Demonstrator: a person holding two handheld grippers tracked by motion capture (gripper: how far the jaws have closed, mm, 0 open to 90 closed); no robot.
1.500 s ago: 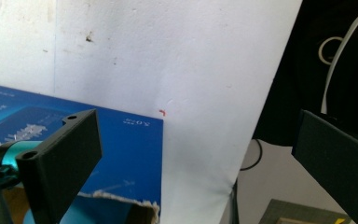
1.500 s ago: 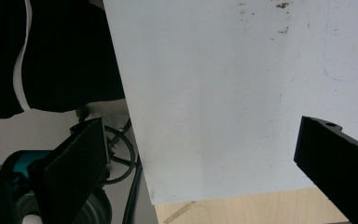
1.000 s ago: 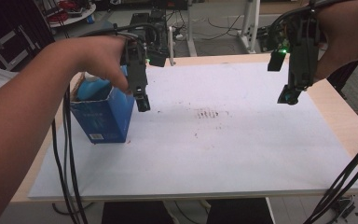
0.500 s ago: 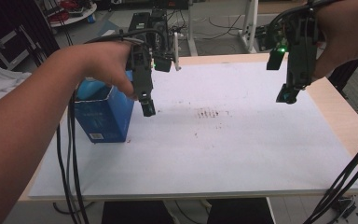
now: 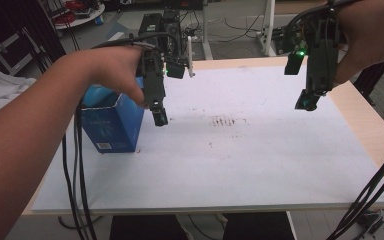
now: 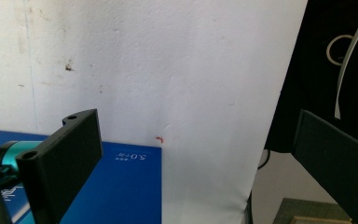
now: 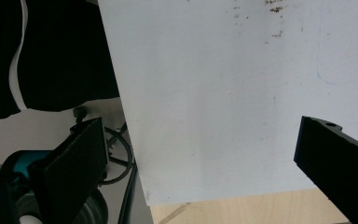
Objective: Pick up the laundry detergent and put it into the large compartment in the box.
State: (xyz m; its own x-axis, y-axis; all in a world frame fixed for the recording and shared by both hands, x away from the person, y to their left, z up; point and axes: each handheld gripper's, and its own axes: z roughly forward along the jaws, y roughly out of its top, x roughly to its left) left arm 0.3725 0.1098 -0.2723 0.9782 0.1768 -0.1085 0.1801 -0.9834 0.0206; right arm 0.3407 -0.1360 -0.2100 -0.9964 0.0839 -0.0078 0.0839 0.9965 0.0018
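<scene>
Left hand-held gripper [image 5: 160, 119]: jaws wide apart, holding nothing; it has moved a bit away from the box.
Box [image 5: 111, 125]: blue, on the worktop [image 5: 260, 165], just beside it.
Right hand-held gripper [image 5: 307, 102]: jaws apart, held up, hardly moved.
Meaning: no grab yet.

An open-topped blue box [image 5: 111, 126] stands upright, perhaps cardboard, near the table's left edge.

left claw [image 5: 159, 116]: black body, green light, black cables
right claw [image 5: 309, 99]: black, green light, black cables
jaws: flat black plates with screw holes
forearms: bare
</scene>
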